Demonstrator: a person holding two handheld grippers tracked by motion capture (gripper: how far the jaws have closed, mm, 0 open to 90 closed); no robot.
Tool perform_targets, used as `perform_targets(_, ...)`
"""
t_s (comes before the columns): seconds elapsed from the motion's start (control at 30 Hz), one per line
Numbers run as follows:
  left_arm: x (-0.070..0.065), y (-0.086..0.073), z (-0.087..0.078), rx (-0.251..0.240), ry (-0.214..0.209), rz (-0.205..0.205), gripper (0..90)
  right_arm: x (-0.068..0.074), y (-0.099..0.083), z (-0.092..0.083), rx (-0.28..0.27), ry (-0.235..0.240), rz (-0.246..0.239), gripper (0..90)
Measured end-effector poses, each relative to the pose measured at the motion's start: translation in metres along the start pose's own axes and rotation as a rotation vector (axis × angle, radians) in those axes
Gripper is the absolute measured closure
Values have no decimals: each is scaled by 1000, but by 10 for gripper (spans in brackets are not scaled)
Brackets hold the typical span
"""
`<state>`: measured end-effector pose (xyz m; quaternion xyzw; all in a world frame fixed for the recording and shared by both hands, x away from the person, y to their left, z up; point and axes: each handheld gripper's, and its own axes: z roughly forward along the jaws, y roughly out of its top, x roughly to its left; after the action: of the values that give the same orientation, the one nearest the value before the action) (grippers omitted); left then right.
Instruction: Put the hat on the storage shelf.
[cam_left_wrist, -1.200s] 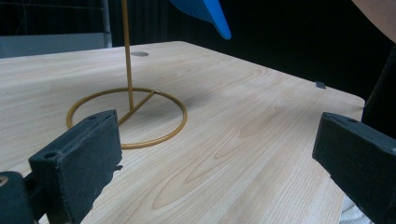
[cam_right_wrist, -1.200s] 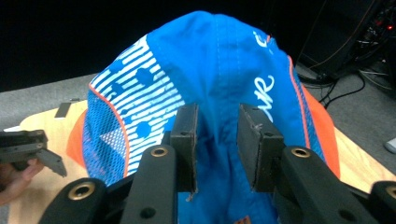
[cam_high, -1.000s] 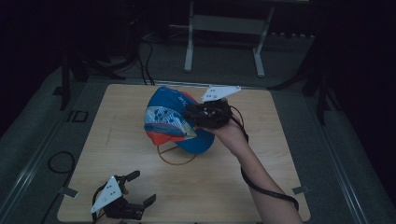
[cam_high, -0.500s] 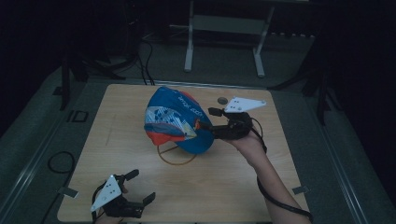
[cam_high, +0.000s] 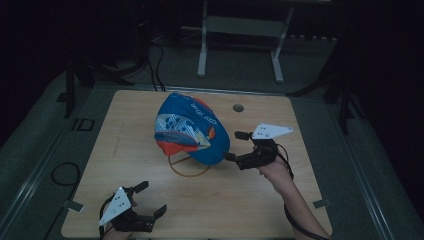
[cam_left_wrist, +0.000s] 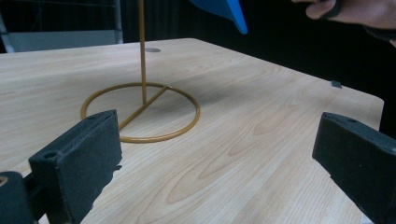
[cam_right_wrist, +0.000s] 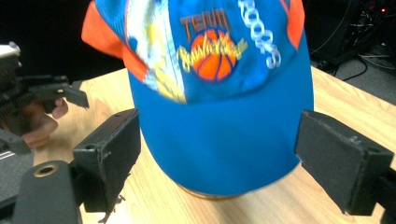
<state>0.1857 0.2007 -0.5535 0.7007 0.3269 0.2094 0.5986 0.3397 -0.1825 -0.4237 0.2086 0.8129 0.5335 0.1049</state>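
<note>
The tabletop (cam_high: 300, 210) is a pale wood-grain slab with rounded corners and a small round hole near its far edge, smooth and bare around the work.

On it, near the middle, a blue and orange baseball cap (cam_high: 192, 129) hangs on a hat stand (cam_high: 187, 167) made of thin golden wire: a flat ring base, a spoke across it and a slim upright post. The cap is soft stitched fabric with a printed basketball emblem and a stiff curved brim (cam_right_wrist: 224, 154) pointing down toward the person.

The right hand-held gripper (cam_high: 232, 146) sits just beside the cap's lower edge; its jaws have just been opening and now stand wide, with the brim seen between them but the foam-faced black pads clear of it. The left hand-held gripper (cam_high: 152, 197) rests near the front left edge, jaws spread and empty, well apart from the stand.

I judge the main risk to be the stand's lightness. A narrow wire ring under a top-heavy cap could tip if the open jaw brushes the brim or the trailing cable catches the ring, and the cap could slide off the post.
</note>
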Motion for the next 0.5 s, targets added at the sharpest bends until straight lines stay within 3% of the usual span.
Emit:
perform_targets(0.33, 4, -4, 0, 21, 20, -2, 16, -4, -32, -4, -16, -18, -12, 140)
perform_targets(0.5, 5, -6, 1, 27, 19, -6, 17, -6, -51, -2, 19, -24, 14, 140)
